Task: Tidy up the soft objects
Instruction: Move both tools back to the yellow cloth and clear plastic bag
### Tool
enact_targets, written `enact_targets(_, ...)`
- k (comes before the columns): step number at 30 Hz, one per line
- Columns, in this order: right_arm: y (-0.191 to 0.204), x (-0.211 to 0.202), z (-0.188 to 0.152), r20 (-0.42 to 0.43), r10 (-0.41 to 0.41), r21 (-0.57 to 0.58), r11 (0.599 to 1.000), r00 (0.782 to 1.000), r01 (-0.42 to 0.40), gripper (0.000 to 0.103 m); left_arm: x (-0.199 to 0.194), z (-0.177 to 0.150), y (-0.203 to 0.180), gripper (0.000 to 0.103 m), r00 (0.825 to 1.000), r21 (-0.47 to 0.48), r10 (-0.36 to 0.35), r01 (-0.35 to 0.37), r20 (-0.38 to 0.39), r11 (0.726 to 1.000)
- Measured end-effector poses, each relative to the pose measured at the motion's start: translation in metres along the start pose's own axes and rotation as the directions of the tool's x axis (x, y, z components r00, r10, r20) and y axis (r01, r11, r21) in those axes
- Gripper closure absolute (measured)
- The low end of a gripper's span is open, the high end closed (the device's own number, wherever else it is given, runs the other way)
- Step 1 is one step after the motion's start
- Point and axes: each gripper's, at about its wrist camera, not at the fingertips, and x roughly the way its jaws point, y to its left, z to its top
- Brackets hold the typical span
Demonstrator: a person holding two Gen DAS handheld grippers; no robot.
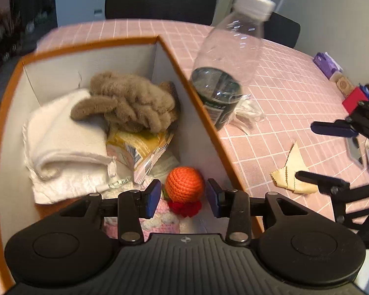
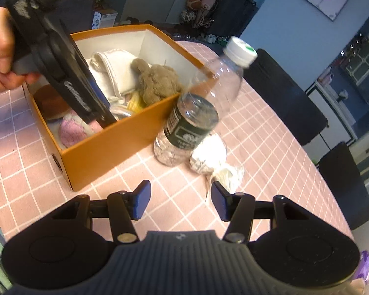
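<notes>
Box (image 1: 184, 73): orange outside, white inside, open top, standing on the pink grid tablecloth (image 1: 283, 93).
Box contents, left to right: folded white towel (image 1: 64, 135); brown plush toy (image 1: 132, 103) lying partly on the towel; yellow-printed plastic packet (image 1: 140, 147) beneath the plush; orange crocheted ball (image 1: 184, 184) by the right wall, with red and pink crochet work under it.
Left gripper (image 1: 183, 198): held over the box, pointing down into it — jaws partly spread, the orange ball seen between the blue pads, neither pad pressing on it.
Left hand (image 2: 0, 51): wrapped around the gripper's handle, at the box's left side.
Bottle (image 2: 199, 113): clear plastic, white cap, dark label, just beside the box's outer wall, tilted in both views.
Crumpled white wrapper (image 2: 216, 159): on the cloth beside the bottle's base.
Right gripper (image 2: 180, 202): above bare tablecloth — jaws spread, holding nothing.
Yellow cloth (image 1: 292, 172): zigzag-edged, flat on the table, well right of the box.
</notes>
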Motion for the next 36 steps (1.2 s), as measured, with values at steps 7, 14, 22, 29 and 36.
enact_targets(7, -0.017, -0.01, -0.028, -0.003, 0.004, 0.075, 0.997, 1.0, -0.003, 0.041, -0.036, -0.009, -0.042, 0.057, 0.987, 0.147, 0.086, -0.107, 0.139, 0.983)
enact_targets(14, -0.037, -0.003, -0.072, -0.062, 0.044, 0.181, 0.983, 0.997, -0.032, 0.023, -0.044, -0.012, -0.084, 0.057, 0.981, 0.261, 0.053, -0.102, 0.187, 0.96)
enact_targets(22, -0.047, 0.037, -0.124, -0.158, 0.141, 0.277, 0.956, 0.977, -0.093, 0.015, -0.002, -0.017, -0.125, 0.051, 0.993, 0.377, 0.028, -0.07, 0.117, 0.924)
enact_targets(29, -0.065, 0.061, -0.14, -0.17, 0.2, 0.346, 0.929, 0.965, -0.131, 0.033, 0.027, -0.014, -0.144, 0.046, 0.996, 0.456, 0.029, -0.064, 0.084, 0.888)
enact_targets(36, -0.073, 0.07, -0.136, -0.116, 0.226, 0.37, 0.913, 0.967, -0.169, 0.044, 0.047, -0.001, -0.154, 0.038, 0.996, 0.503, 0.05, -0.084, 0.08, 0.86)
